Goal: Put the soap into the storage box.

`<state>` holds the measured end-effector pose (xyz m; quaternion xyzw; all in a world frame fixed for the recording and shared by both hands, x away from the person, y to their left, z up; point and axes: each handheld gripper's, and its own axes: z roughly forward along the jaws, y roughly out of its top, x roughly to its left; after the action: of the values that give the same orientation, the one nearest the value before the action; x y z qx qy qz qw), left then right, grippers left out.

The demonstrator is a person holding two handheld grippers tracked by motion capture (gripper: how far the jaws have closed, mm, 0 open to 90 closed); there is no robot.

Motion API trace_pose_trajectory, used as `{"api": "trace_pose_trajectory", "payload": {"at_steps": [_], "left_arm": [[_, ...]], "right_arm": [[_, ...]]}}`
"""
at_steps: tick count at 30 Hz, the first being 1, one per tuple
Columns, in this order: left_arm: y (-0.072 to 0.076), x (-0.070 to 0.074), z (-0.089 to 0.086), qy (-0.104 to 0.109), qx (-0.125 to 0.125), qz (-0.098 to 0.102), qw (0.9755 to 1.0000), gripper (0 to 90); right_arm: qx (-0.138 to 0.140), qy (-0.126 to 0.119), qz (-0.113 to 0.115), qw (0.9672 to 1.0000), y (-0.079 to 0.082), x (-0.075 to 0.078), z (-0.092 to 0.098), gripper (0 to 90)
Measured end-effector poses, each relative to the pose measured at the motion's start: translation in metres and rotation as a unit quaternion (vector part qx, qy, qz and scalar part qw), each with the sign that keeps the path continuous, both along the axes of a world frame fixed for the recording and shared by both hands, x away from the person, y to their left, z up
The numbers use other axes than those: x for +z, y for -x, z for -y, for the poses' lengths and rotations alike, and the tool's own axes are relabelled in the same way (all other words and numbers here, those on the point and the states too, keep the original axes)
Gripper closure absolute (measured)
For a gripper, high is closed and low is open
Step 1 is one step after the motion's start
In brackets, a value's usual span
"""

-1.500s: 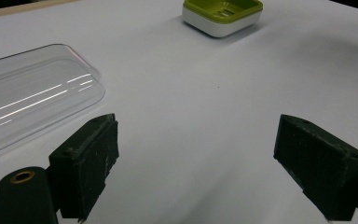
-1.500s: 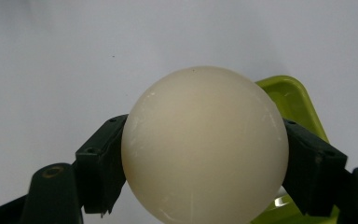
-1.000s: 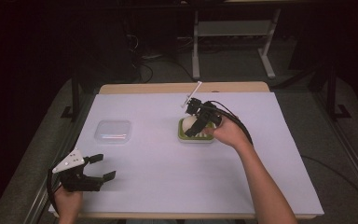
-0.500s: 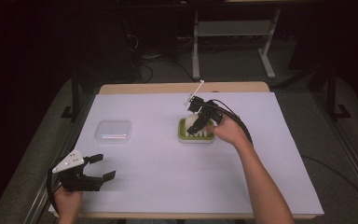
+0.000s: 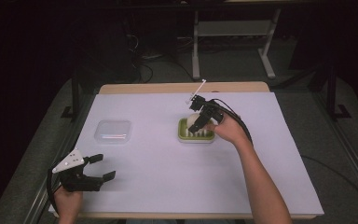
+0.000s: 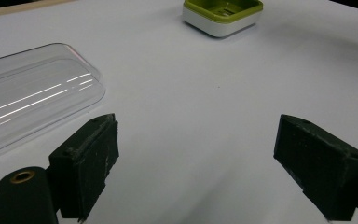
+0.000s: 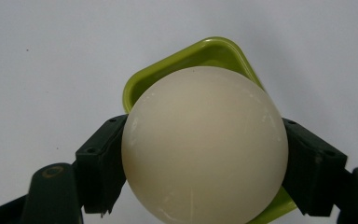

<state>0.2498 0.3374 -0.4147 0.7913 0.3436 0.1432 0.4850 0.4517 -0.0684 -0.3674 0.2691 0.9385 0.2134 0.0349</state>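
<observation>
One ball (image 7: 205,144), clamped in right tool (image 5: 200,122) just above the one green tray (image 5: 186,136); tray contents hidden. One clear lid (image 5: 113,131) lies apart on tabletop (image 5: 168,177). Left tool (image 5: 95,176) spread wide, holding nothing.

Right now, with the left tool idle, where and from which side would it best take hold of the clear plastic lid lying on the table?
Probably across one short edge of the clear plastic lid, coming in low from the near side. It lies flat with a thin raised rim, and the open left tool already sits just in front of it.
</observation>
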Motion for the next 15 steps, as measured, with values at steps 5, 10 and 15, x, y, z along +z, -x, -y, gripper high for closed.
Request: {"api": "trace_pose_trajectory", "payload": {"at_steps": [5, 10, 15], "left_arm": [[0.0, 0.0, 0.0, 0.0, -0.001, 0.0, 1.0, 13.2], [0.0, 0.0, 0.0, 0.001, 0.0, 0.0, 1.0, 13.2], [0.0, 0.0, 0.0, 0.001, 0.0, 0.0, 1.0, 13.2]], "right_arm": [[-0.007, 0.001, -0.003, 1.0, -0.003, -0.004, 0.001, 23.6], [-0.011, 0.005, -0.008, 0.9999, -0.006, -0.008, 0.0, 23.6], [-0.012, 0.007, -0.01, 0.9998, -0.009, -0.011, 0.0, 23.6]]}}
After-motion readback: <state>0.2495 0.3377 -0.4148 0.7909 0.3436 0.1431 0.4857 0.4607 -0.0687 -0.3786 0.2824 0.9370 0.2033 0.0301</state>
